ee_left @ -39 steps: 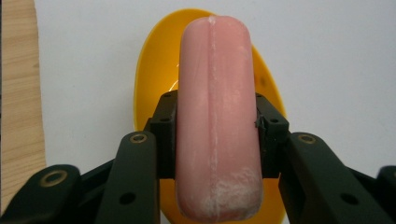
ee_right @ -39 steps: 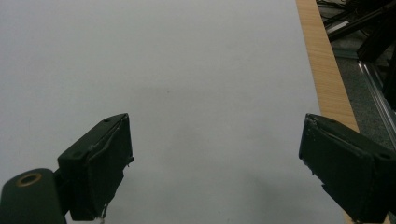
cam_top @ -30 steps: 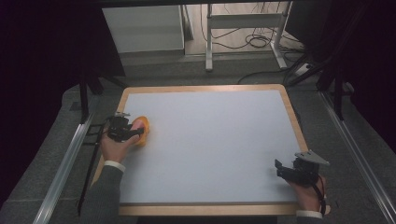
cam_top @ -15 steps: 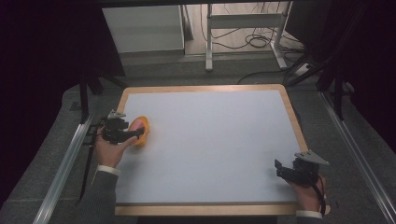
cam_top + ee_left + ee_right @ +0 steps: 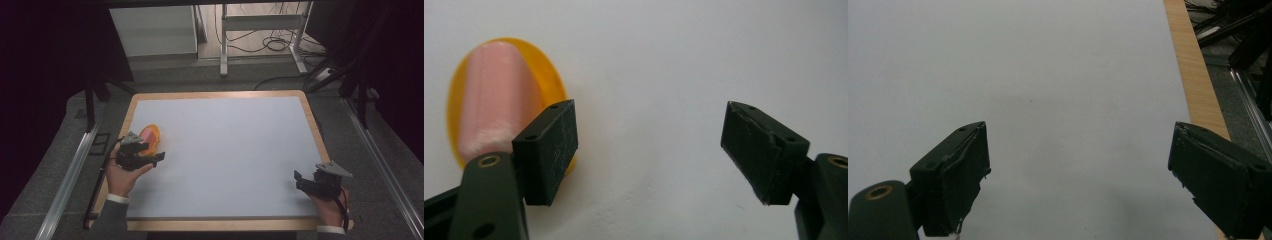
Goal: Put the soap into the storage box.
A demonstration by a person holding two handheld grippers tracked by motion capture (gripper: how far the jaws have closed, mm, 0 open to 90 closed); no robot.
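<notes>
High view, change: my left gripper (image 5: 150, 159) sits at the left of the frame, now drawn back toward the bottom from the orange shallow plastic dish (image 5: 151, 135) with its pale pink rounded block (image 5: 148, 137); a second ago it was right over them.
High view, meaning: I judge the dish and block set down and released on the white table top (image 5: 225, 150); the placing step looks done.
High view, right side: my right gripper (image 5: 306, 181) rests at the lower right, well apart from the dish, in the same spot as before.
Left gripper view, jaws: they have just been opening and stand spread wide, nothing between them, only bare table.
Left gripper view, thing: the dish with the block lies at the upper left, outside the left-hand pad (image 5: 549, 150), partly hidden behind it; whether they touch I cannot tell.
Right gripper view, jaws: spread wide over bare white table, holding nothing; the wooden table edge (image 5: 1193, 65) runs down the right.
</notes>
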